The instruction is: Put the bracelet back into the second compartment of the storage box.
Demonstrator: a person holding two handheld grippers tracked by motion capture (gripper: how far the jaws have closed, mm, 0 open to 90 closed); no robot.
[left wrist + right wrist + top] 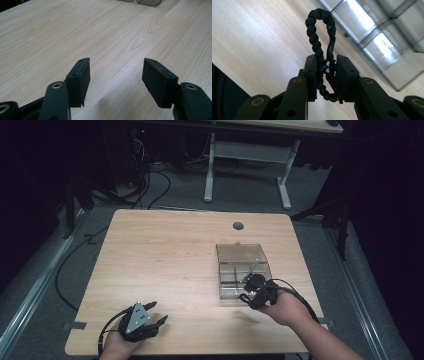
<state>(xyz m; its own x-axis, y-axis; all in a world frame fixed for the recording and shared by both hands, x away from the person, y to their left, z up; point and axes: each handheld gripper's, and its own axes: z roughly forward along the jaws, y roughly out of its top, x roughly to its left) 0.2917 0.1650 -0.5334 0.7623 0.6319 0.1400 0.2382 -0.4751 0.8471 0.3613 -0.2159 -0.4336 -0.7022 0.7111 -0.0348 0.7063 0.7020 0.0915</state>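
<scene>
A black braided cord bracelet [320, 32] with a small black bead stands up as a loop between the jaws of my right gripper [326, 67], which is shut on it. In the high view the right gripper [253, 289] hovers at the near right corner of a clear plastic compartment box [243, 267], with the bracelet [255, 281] a dark lump at its tip. My left gripper [161, 316] rests near the table's front left edge. Its jaws stand open over bare wood in the left gripper view [116, 72], with nothing between them.
The clear box has its lid [240, 253] laid open toward the far side, and its dividers [377, 30] show in the right gripper view. A round cable hole [238, 226] sits near the table's far edge. Beyond the table are a white desk frame [248, 167] and floor cables.
</scene>
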